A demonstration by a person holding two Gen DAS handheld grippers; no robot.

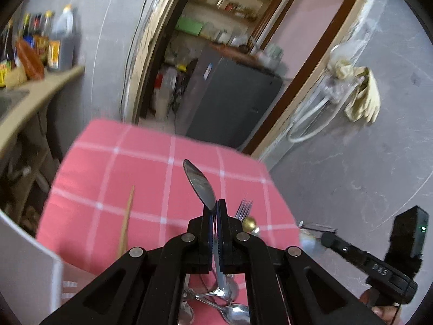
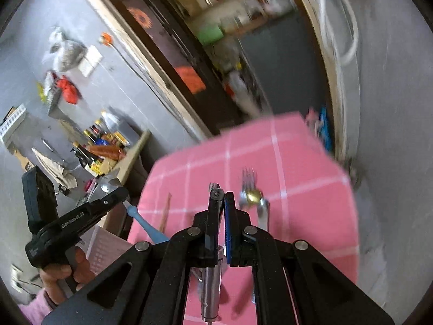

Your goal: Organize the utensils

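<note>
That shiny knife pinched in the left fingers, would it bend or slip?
The knife looks like polished metal, so probably stiff, not floppy. Its smooth surface might slip, and the left gripper pinches it mid-length, blade sticking far out, so it could pivot if bumped.

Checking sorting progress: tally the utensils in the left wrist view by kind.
Table knife: 1
Fork: 1
Spoons: 2 clearly visible
Wooden chopstick: 1
Total: 5

The walls (image 1: 351,162) are grey concrete. A doorway (image 1: 216,54) with a wooden frame opens onto shelves (image 1: 230,8) and a dark fridge (image 1: 230,94). Yellow gloves (image 1: 362,97) hang on the wall.
</note>
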